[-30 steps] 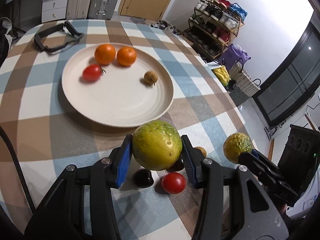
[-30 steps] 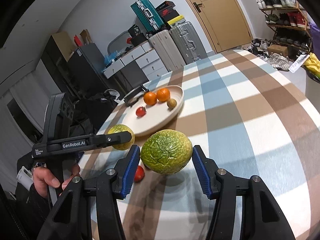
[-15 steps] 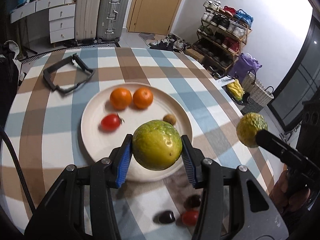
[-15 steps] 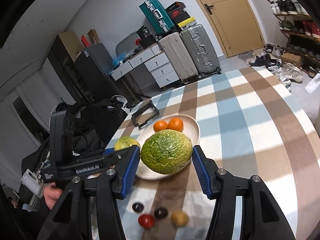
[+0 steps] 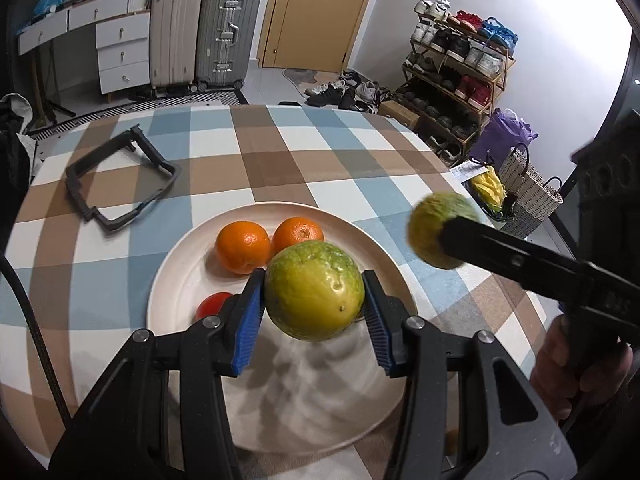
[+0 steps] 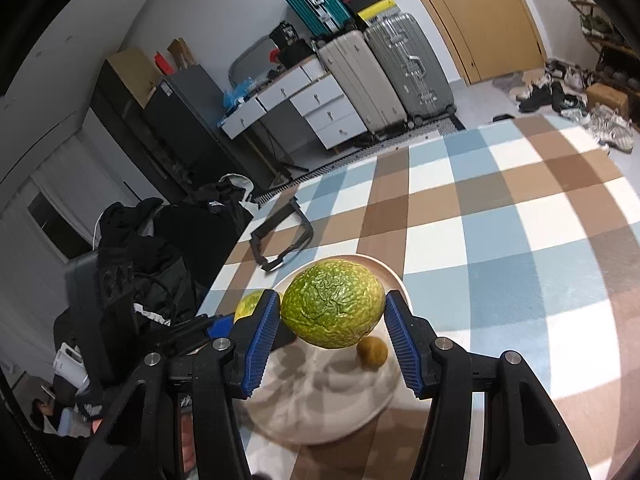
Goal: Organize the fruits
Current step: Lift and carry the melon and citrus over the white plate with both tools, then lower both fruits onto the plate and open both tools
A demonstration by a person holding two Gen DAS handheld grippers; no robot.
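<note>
We grip a smooth green-yellow fruit [image 5: 314,290] in the left claw [image 5: 314,312] above the plate [image 5: 172,280] | we grip a wrinkled green fruit [image 6: 332,304] in the right claw [image 6: 330,340] over the same plate, table [image 6: 520,232] beneath

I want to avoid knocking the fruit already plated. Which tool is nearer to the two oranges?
Left. The left tool holds its green fruit over the plate, just in front of the oranges. The right tool is off to their right.
</note>
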